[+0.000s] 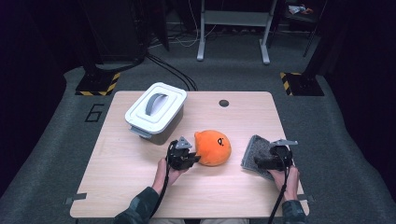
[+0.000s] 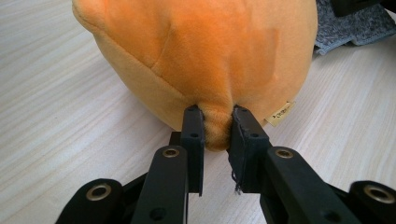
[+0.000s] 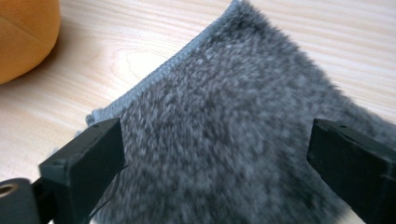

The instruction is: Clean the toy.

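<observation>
From up high, the orange plush toy [image 1: 213, 147] sits near the middle of the table [image 1: 116, 186]. A white box with a lid [image 1: 155, 112] stands just behind and to the left of the toy. The left claw [image 1: 195, 158] touches the toy's near left side. A grey fuzzy cloth [image 1: 257, 150] lies to the right of the toy, a little apart from it. The right claw [image 1: 258, 163] hangs over the cloth's near part.

Looking along the left claw [image 2: 217, 128], its jaws are almost closed. They pinch a small fold of the toy's [image 2: 201, 51] bottom edge. The rest of the toy swells up straight ahead of the claw. A little tag [image 2: 279, 114] sticks out just right of the pinch. The cloth [image 2: 350, 25] peeks out past the toy.

Looking along the right claw [image 3: 215, 149], its jaws stand wide open. The cloth [image 3: 233, 121] spreads right between them, and the toy [image 3: 23, 37] is off to the left of the cloth. This picture is blurry, so I can't tell if the jaws touch the cloth yet. I think the right claw has to go straight down and close to grab it.
</observation>
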`<state>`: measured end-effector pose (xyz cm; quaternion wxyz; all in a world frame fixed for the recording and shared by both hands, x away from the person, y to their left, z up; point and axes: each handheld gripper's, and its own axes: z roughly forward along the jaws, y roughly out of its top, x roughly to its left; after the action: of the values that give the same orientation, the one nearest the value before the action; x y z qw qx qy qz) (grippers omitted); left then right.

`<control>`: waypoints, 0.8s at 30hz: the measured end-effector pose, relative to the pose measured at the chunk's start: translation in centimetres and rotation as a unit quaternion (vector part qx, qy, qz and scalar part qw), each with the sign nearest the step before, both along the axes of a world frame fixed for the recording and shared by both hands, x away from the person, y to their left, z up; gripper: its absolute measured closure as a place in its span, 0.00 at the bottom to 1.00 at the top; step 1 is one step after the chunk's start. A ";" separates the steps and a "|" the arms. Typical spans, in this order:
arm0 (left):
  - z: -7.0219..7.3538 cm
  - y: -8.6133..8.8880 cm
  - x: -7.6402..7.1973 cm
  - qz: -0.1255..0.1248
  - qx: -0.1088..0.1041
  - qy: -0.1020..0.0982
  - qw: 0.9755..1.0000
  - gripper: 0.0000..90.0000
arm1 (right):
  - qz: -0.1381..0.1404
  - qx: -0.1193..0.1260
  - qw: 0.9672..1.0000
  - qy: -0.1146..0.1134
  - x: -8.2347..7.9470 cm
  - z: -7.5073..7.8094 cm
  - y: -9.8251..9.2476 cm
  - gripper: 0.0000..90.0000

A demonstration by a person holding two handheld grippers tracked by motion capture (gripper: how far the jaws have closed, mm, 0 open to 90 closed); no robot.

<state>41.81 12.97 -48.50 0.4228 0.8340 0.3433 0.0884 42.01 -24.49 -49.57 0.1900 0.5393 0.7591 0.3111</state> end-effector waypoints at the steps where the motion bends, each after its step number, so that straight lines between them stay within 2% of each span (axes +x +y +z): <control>1: 0.0 0.0 0.0 0.001 -0.001 0.001 1.000 0.85 | -0.003 -0.006 1.000 0.005 0.4 -0.2 0.3 0.05; 4: 0.0 -0.1 0.0 -0.001 0.000 0.000 1.000 0.85 | 0.001 -0.022 1.000 0.022 1.0 -0.8 0.8 0.09; 8: 0.2 -0.1 0.1 -0.003 0.006 -0.001 1.000 0.85 | -0.003 -0.017 0.999 0.031 1.3 -1.4 0.6 0.17; 14: 0.2 -0.1 0.2 -0.004 0.003 -0.001 1.000 0.85 | -0.008 -0.024 0.999 0.025 1.2 -1.4 0.3 0.34; 22: 0.2 -0.3 0.2 -0.007 0.011 -0.006 1.000 0.85 | -0.012 -0.012 1.000 0.018 0.8 -1.2 -0.1 0.74; 24: 0.2 -0.4 0.2 -0.008 0.011 -0.009 1.000 0.85 | -0.009 -0.007 1.000 0.014 0.8 -1.2 -0.2 0.80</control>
<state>42.04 12.54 -48.26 0.4176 0.8402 0.3322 0.0962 42.85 -24.66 -50.80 0.1863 0.5490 0.7589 0.2967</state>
